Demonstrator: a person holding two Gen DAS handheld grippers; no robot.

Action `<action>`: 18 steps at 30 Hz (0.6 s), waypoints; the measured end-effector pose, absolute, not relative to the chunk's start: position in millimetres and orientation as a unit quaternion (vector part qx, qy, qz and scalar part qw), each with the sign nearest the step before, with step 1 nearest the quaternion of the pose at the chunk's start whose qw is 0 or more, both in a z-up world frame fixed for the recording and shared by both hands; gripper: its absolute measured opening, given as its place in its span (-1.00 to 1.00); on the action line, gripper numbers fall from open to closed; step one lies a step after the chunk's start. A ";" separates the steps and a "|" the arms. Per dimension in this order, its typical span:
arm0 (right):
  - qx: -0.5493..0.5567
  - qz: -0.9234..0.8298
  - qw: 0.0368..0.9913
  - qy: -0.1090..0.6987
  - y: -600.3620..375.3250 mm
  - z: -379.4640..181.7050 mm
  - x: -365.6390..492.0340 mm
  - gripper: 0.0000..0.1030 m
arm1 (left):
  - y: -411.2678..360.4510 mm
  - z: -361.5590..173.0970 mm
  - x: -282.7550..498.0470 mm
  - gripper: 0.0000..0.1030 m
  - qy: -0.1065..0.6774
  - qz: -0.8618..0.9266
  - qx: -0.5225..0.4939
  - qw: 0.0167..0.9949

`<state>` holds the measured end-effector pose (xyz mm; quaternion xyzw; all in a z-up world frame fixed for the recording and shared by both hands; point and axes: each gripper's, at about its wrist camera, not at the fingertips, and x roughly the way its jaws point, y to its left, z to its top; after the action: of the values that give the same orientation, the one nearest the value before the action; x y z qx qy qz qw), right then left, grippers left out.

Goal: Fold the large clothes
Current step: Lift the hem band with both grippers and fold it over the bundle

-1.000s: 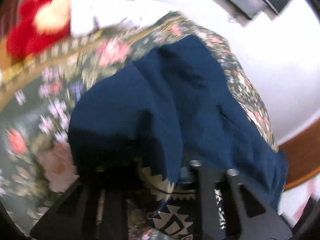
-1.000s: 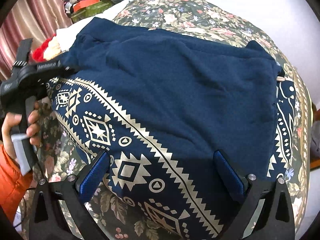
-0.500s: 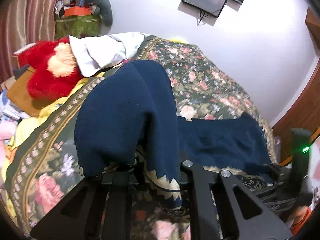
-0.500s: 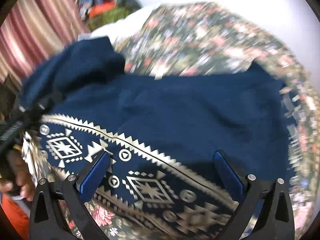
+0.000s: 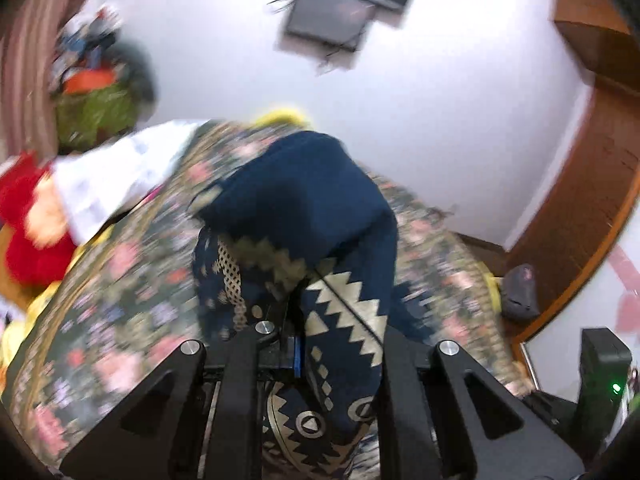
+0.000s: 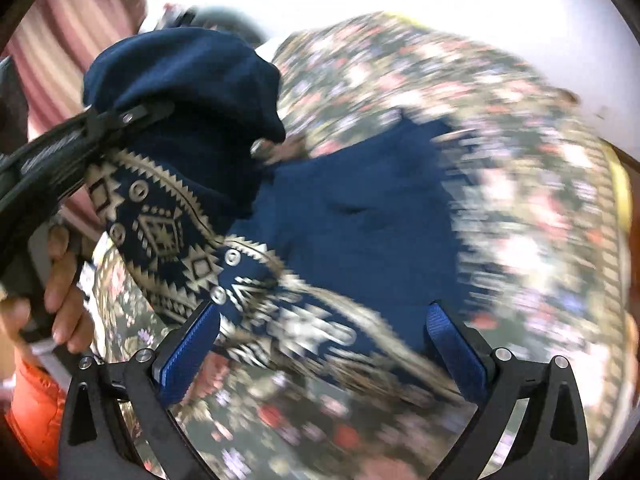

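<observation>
Garments: one navy garment (image 6: 360, 224) with a cream geometric border.
Garment place: part lies on the floral bedspread (image 6: 520, 160); one edge hangs lifted and bunched.
Left gripper (image 5: 294, 320): one, jaws just closing, pinching the garment's patterned edge.
Right gripper (image 6: 324, 344): one, blue pads spread wide, nothing between them.
Writing: lettering on the left tool, blurred, unreadable.
Hand (image 6: 64, 280): one, gripping the left handle.

Lifted clear of the floral bedspread (image 6: 500, 128): one edge of the navy blue patterned fleece garment (image 6: 360, 220), clamped and hoisted by the left gripper (image 5: 294, 320), jaws closing.
</observation>
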<state>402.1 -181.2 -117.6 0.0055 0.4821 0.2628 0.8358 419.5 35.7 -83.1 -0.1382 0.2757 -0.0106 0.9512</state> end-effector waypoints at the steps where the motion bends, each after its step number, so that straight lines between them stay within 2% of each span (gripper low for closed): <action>1: 0.014 0.250 0.845 0.473 -202.5 -108.6 397.5 1.00 | 15.8 -78.4 423.0 -0.79 0.271 -0.025 -0.128 0.954; 4: 0.022 0.210 0.868 0.449 -253.5 -89.3 382.8 1.00 | -53.0 -85.8 423.9 -0.79 0.278 -0.078 -0.059 0.955; 7: 0.026 0.180 0.876 0.446 -287.7 -82.9 374.4 1.00 | -102.5 -128.1 419.7 -0.79 0.346 -0.131 -0.002 0.929; 10: 0.032 0.167 0.877 0.449 -315.6 -81.8 367.9 1.00 | -123.5 -171.5 410.5 -0.79 0.407 -0.131 0.046 0.903; 14: 0.024 0.162 0.882 0.442 -329.7 -81.3 354.7 1.00 | -122.5 -176.5 398.6 -0.74 0.418 -0.131 0.074 0.896; 16: 0.024 0.162 0.882 0.441 -332.1 -82.8 349.5 1.00 | -120.0 -171.4 395.0 -0.67 0.428 -0.138 0.085 0.889; 18: 0.030 0.166 0.881 0.442 -333.9 -84.0 350.3 1.00 | -115.3 -165.2 389.6 -0.46 0.442 -0.151 0.093 0.879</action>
<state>350.3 -333.9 -84.0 0.0302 0.4416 0.1661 0.8812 389.6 -115.3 -165.2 0.0933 0.4416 -0.1514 0.8794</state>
